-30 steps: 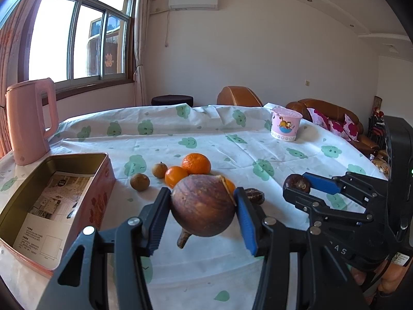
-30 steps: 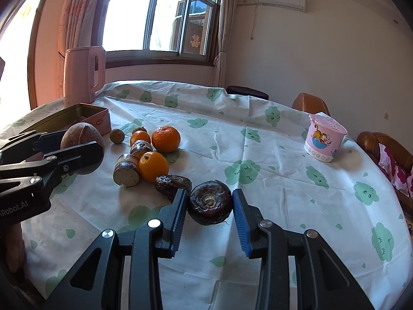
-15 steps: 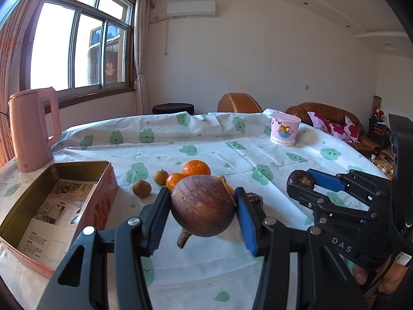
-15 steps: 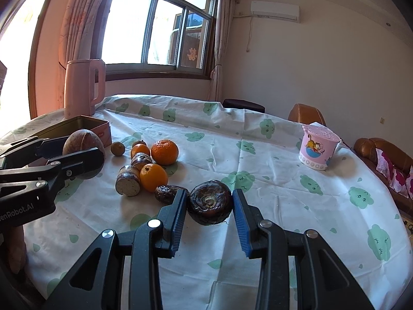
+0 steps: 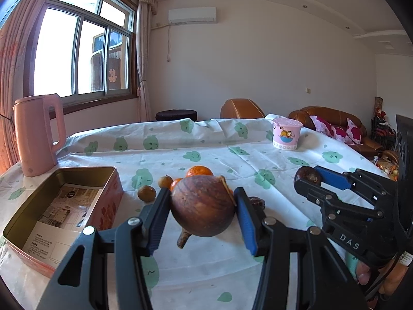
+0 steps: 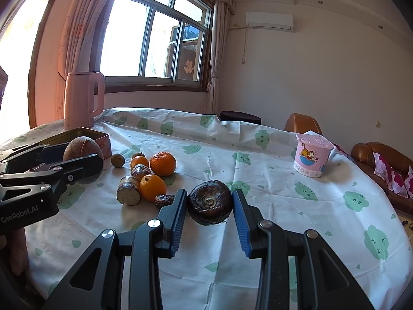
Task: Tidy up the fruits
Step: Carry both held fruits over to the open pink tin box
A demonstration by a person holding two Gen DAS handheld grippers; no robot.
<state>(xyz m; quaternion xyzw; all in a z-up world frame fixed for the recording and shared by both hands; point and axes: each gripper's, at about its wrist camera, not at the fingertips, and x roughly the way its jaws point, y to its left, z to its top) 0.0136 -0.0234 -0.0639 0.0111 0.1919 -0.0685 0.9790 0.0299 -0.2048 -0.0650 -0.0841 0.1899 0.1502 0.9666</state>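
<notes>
Left claw [image 5: 202, 206] clamped on a big brown round fruit [image 5: 202, 205], stub stem hanging below, held above the cloth. Right claw [image 6: 209, 208] pinched narrow on a dark wrinkled fruit [image 6: 209, 202], also off the table [image 6: 284, 193].

Room to move: open tin [image 5: 59, 206] sits just left of the left claw, rim near the left finger, printed paper lying inside. Right of the right claw the cloth is bare out to the pink cup [image 6: 312, 155]; table edge drops off far right, toward the sofa. The two claws are apart, with the loose pile between and ahead of them — three oranges [image 6: 152, 187], a small greenish fruit [image 6: 117, 160], two cut brown pieces [image 6: 128, 193], a date [image 6: 164, 201]. Kettle [image 6: 84, 99] stands beyond the tin by the window.

Writing: "GenRobot.AI" on the left claw body, "DAS" on the right. The tin's paper print is too small to read. Cup has a cartoon cat.

Hidden: the brown fruit blocks most of the pile in the left view; fingers at frame edges are cut off.
</notes>
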